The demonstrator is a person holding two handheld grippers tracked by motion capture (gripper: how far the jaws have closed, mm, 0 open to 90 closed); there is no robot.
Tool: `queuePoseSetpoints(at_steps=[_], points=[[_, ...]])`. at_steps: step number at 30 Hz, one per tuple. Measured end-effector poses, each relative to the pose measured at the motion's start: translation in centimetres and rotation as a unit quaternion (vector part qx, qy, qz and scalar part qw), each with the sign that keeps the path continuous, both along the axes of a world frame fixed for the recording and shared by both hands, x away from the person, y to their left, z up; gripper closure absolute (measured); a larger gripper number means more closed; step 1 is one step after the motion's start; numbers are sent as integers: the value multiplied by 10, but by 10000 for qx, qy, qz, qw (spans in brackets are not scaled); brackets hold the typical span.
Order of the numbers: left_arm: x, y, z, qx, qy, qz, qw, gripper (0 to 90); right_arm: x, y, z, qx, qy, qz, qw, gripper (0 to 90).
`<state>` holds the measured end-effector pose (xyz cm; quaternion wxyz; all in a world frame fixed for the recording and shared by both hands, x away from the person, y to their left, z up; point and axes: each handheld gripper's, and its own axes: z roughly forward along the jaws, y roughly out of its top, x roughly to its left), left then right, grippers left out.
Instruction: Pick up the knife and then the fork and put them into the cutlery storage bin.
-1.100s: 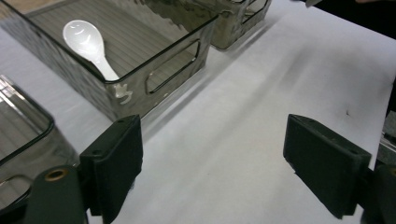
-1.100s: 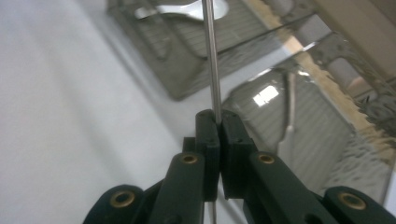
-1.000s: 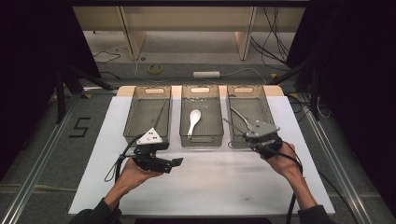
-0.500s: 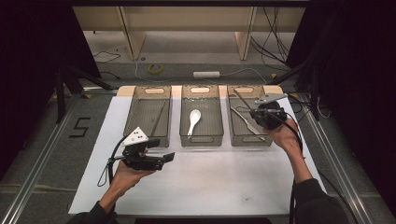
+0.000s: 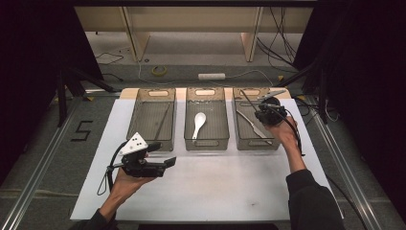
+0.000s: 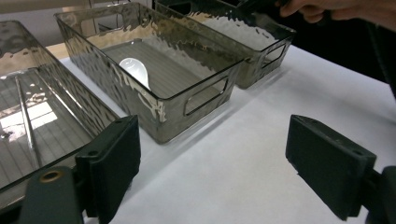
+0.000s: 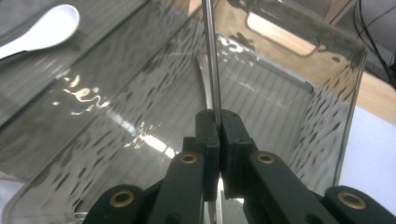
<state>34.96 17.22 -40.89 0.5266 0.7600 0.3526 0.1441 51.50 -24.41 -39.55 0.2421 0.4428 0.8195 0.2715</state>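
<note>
Three smoky clear bins stand in a row on the white mat. My right gripper (image 5: 262, 110) (image 7: 219, 122) hovers over the right bin (image 5: 273, 143), shut on a thin metal rod (image 5: 249, 99) (image 7: 210, 56) that sticks out past the jaws toward the bin's far end. Flat on that bin's floor lies a metal knife (image 5: 252, 126). A white spoon (image 5: 197, 123) (image 6: 136, 70) (image 7: 43, 31) rests in the middle bin (image 5: 206, 144). My left gripper (image 5: 163, 154) (image 6: 212, 154) stands open over bare mat in front of the left bin (image 5: 142, 139), which holds another thin rod (image 5: 163, 120) (image 6: 26, 116).
The white mat (image 5: 225, 187) has free room along its front half. Beyond the bins are a wooden table edge (image 5: 125, 94), floor cables and a white power strip (image 5: 211, 76). Metal rails (image 5: 38, 167) run along both sides. The person's other hand (image 6: 336, 8) shows in the left gripper view.
My right gripper has carried the rod away from the person, from the right bin's front edge to above the bin. The left gripper has drifted slightly left and nearer the person, still open.
</note>
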Motion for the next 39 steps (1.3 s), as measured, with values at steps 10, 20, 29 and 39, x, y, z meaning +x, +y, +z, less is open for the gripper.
queuePoseSetpoints(at_steps=[10, 20, 29, 39], points=[[0, 4, -2, -38, 1, 68, 10000, 171, 7, -3, -14, 212, 204, -265, 9992, 879], [1, 4, -3, 19, -6, 56, 10000, 170, 12, 1, -28, 121, 407, -352, 9985, 875], [1, 3, -3, 34, 14, 51, 10000, 169, 11, 2, -31, 293, 524, -434, 9973, 752], [2, 4, -3, -17, 44, 50, 10000, 168, 0, -1, -17, 699, 321, -249, 9967, 564]])
